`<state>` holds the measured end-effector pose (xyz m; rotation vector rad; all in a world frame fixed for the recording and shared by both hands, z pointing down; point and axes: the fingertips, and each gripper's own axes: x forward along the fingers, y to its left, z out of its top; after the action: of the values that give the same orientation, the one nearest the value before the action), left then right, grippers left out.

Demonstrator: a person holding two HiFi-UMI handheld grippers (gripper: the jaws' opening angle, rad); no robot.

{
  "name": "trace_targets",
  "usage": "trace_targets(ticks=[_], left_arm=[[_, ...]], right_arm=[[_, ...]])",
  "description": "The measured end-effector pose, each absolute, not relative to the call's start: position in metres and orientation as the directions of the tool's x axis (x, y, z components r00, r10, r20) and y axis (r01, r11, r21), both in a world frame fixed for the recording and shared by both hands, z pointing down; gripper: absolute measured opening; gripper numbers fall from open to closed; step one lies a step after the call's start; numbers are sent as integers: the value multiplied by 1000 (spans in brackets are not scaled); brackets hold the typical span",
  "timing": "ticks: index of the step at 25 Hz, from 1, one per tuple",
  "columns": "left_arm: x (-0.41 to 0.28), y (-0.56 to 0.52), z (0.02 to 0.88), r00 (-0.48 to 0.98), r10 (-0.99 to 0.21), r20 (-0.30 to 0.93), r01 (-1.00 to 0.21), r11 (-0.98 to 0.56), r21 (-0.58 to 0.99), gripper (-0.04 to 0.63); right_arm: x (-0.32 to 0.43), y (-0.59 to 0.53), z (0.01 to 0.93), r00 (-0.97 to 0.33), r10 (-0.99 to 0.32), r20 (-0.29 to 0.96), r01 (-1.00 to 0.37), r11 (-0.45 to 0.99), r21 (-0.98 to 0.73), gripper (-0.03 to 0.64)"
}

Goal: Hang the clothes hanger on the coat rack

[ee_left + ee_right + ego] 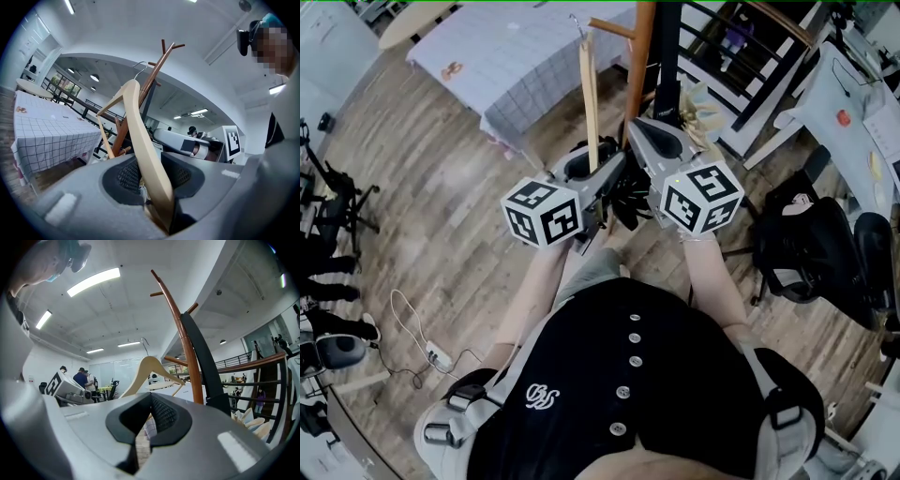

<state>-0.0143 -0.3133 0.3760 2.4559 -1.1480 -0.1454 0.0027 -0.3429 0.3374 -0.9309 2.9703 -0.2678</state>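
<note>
A pale wooden clothes hanger [590, 89] with a metal hook [578, 23] stands upright in my left gripper [598, 167], which is shut on its lower arm. In the left gripper view the hanger [140, 136] rises from between the jaws of that gripper [149, 164], and its hook lies close to the brown wooden coat rack [152, 79]. My right gripper [649, 129] is beside the left one at the rack's pole [640, 52]. Its jaws [151, 397] are shut on nothing. The hanger [149, 365] and the rack [180, 329] lie ahead of them.
A table with a checked cloth [516, 56] stands behind the rack. A black post [667, 56] rises next to the pole. Black chairs [816, 244] are at the right, and a power strip with cable [438, 354] lies on the wooden floor. People [82, 378] stand far off.
</note>
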Motion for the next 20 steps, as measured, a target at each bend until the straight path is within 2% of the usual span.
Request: trace_targets(ticks=[20], left_arm=[[-32,-327,378,715,-691,106,-656,-610,444,118]], right_arm=[[-19,-362,344,-788,-612,57,-608,762,-223,-2]])
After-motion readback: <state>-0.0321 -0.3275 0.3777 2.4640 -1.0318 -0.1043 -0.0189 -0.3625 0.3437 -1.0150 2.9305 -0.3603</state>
